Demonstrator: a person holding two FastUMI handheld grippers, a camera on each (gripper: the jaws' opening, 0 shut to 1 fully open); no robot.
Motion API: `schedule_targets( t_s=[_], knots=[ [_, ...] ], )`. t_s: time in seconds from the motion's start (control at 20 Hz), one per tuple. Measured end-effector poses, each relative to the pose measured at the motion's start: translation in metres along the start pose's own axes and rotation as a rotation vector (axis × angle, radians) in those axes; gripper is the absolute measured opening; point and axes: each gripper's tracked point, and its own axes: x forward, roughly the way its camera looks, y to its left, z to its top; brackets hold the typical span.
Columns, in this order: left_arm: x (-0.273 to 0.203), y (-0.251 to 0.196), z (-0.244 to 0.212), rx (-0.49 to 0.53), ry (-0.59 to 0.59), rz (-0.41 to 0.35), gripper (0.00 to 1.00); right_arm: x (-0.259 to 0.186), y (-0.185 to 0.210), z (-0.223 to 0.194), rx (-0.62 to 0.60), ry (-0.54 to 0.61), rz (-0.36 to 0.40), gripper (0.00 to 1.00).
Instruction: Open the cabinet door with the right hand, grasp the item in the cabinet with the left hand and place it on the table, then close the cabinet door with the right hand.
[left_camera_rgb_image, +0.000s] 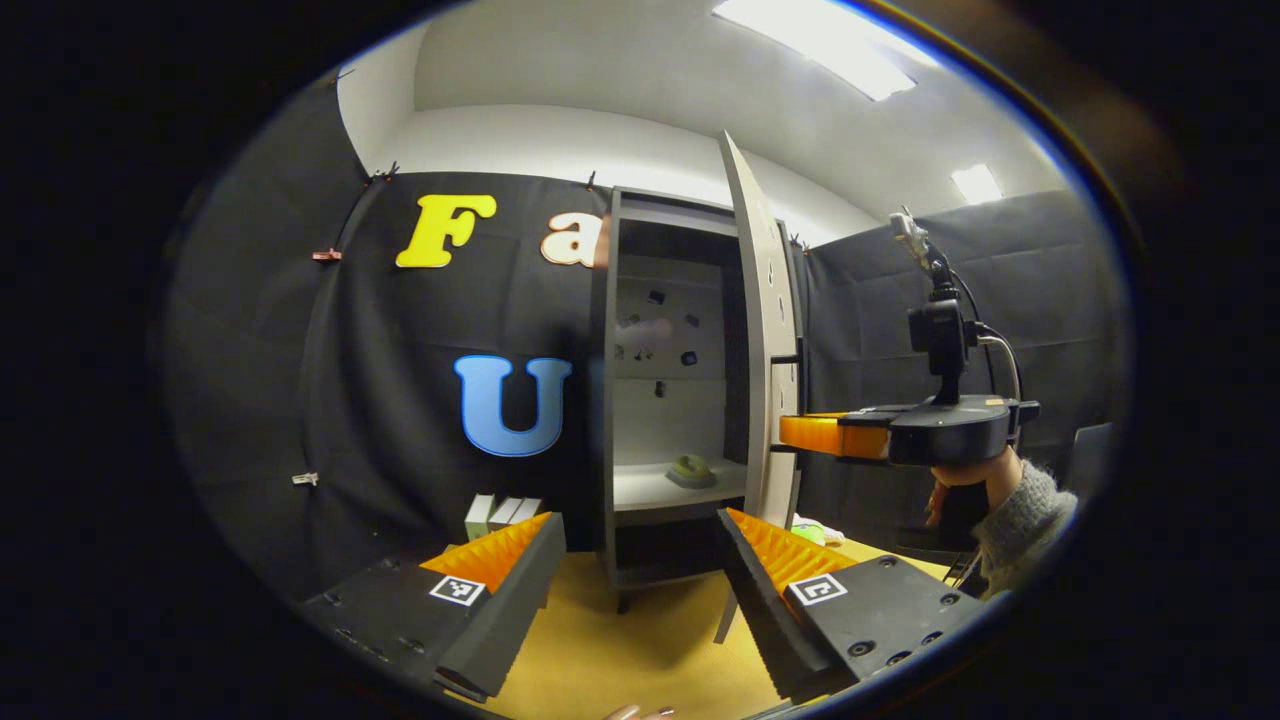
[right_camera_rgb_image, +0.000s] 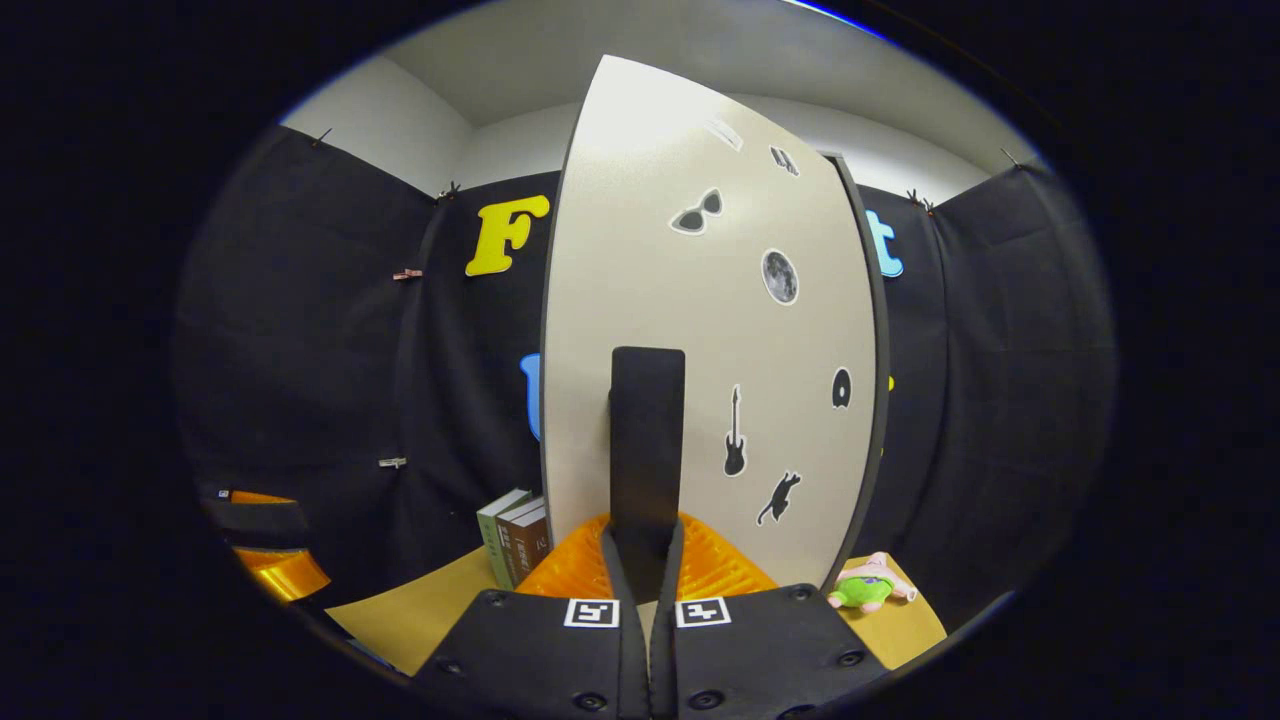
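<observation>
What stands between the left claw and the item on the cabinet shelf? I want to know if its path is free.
Nothing: in the left gripper view the open left claw faces the round item across bare table, with the cabinet door swung aside.

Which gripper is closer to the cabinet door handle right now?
Right. The right gripper is shut on the door handle, both fingers pressing it. The left gripper is open, held back from the cabinet and facing its open front, apart from the handle.
</observation>
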Motion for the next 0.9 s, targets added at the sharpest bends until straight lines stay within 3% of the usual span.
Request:
schedule_targets(
  t_s=[0.45,0.9],
  knots=[
    [0.023,-0.055,-0.002,-0.001,0.01,-0.139,0.94,-0.039,-0.056,0.003,-0.006,0.011,-0.086,0.05],
    [0.072,-0.123,0.003,0.005,-0.008,-0.212,0.94,-0.061,-0.117,0.002,-0.005,0.012,-0.114,0.05]
  ],
)
